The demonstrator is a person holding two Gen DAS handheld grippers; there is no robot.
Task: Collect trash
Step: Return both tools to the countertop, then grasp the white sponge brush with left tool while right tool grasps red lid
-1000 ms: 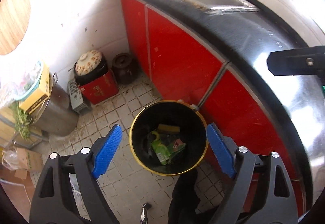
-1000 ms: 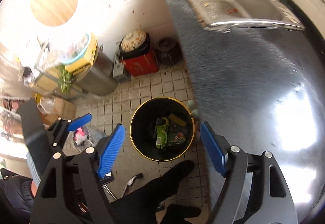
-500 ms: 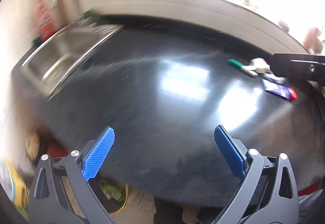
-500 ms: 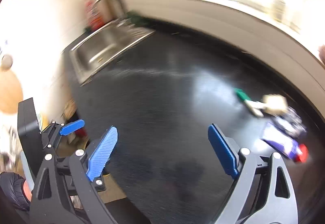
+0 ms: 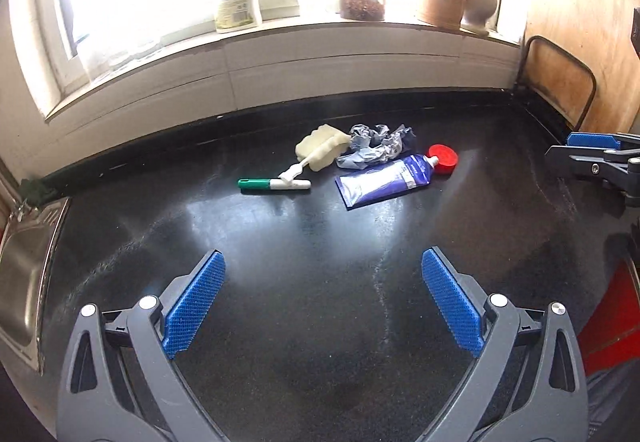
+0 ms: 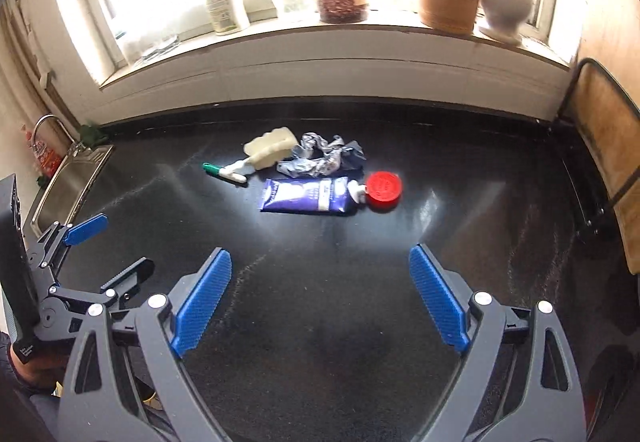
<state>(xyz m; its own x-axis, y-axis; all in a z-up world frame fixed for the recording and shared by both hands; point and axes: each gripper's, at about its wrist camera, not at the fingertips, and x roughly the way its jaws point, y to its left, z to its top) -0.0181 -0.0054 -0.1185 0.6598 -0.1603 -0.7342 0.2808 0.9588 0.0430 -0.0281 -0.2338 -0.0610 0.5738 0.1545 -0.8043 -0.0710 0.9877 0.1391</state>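
I have swung both views from the floor bin to the counter: left gripper and right gripper spread, empty; trash cluster well ahead, next pickup.

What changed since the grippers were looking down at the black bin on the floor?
Both swung up from the bin to the black counter, so the trash pile shows: blue tube, red cap, green-and-white pen, crumpled wrapper, yellowish sponge. Nothing was picked up or let go. The left hand-held gripper and right hand-held gripper stayed open and empty.
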